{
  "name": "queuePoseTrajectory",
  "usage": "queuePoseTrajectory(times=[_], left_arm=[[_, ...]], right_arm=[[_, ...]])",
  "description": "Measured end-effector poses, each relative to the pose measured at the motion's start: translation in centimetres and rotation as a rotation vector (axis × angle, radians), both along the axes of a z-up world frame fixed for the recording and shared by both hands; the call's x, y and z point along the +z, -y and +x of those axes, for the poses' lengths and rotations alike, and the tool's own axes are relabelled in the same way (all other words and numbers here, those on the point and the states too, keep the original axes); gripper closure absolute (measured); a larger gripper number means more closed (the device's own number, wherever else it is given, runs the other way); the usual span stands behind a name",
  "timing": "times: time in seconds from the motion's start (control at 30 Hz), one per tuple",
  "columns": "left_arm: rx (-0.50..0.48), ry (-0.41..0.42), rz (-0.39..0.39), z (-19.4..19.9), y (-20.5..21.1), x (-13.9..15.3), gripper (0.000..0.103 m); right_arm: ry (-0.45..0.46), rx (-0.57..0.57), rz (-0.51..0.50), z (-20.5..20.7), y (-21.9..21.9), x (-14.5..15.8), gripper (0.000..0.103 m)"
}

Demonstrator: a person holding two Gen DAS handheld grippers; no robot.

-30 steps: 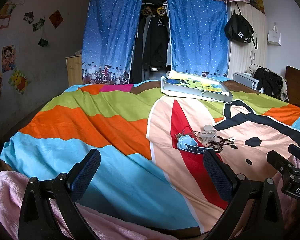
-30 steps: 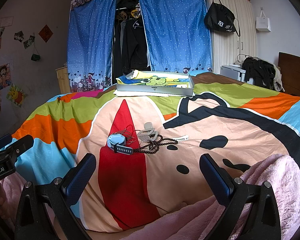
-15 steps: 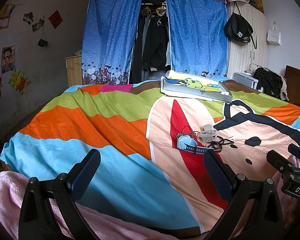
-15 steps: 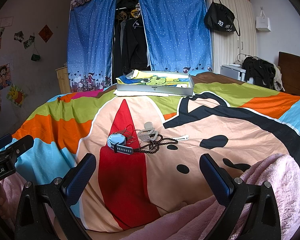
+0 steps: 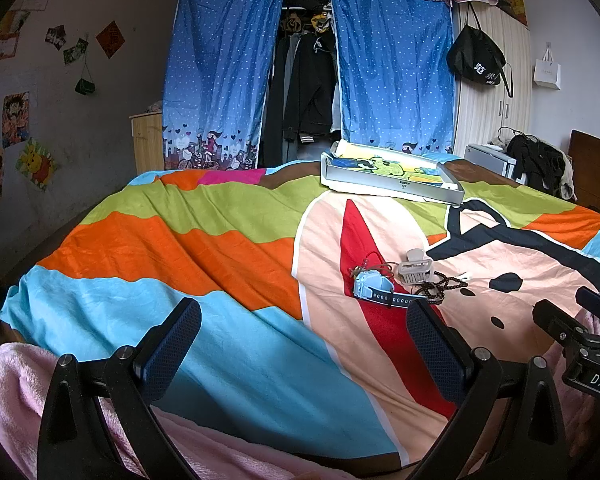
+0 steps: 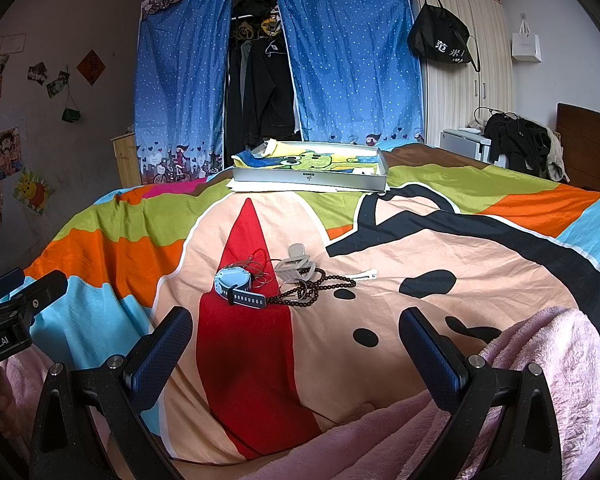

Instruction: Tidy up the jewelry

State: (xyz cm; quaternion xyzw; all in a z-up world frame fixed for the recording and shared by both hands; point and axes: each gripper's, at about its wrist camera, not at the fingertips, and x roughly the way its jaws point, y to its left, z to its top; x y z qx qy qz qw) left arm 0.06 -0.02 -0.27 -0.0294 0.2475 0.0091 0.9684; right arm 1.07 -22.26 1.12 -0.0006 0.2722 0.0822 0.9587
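Note:
A small heap of jewelry lies on the colourful bedspread: a light blue watch [image 5: 370, 285] [image 6: 236, 281] with a dark strap, a beige hair claw [image 5: 415, 267] [image 6: 296, 266], a dark bead string [image 5: 440, 285] [image 6: 320, 285], thin cords and a white clip [image 6: 364, 275]. A flat grey box [image 5: 392, 183] [image 6: 308, 172] with a cartoon cloth inside sits at the bed's far side. My left gripper [image 5: 304, 344] is open and empty, well short of the heap. My right gripper [image 6: 296, 350] is open and empty too, with the heap ahead of it.
A pink fleece blanket [image 6: 540, 364] [image 5: 16, 380] lies at the near edge under both grippers. Blue curtains [image 6: 352, 64] and hanging clothes stand beyond the bed. A wardrobe with a black bag [image 6: 440, 40] is at the right, a headboard [image 6: 588, 148] far right.

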Motion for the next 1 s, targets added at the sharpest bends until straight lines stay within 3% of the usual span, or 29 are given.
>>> queuePoseTrajectory(times=[0.57,0.7,1.0], left_arm=[[0.000,-0.028,0.002,-0.1,1.0,-0.1,0.002],[0.003,-0.088,-0.021,1.3,0.7,-0.6,0.002],[-0.114,-0.264,-0.073,8.2,0.5,-0.9,0.002]], right_arm=[[-0.032,-0.014,0.023,0.4,0.3,-0.8,0.000],[-0.105,-0.033,0.050,1.9,0.8,-0.9,0.000],[-0.259,0.043,0.161,7.2,2.5,-1.3,0.000]])
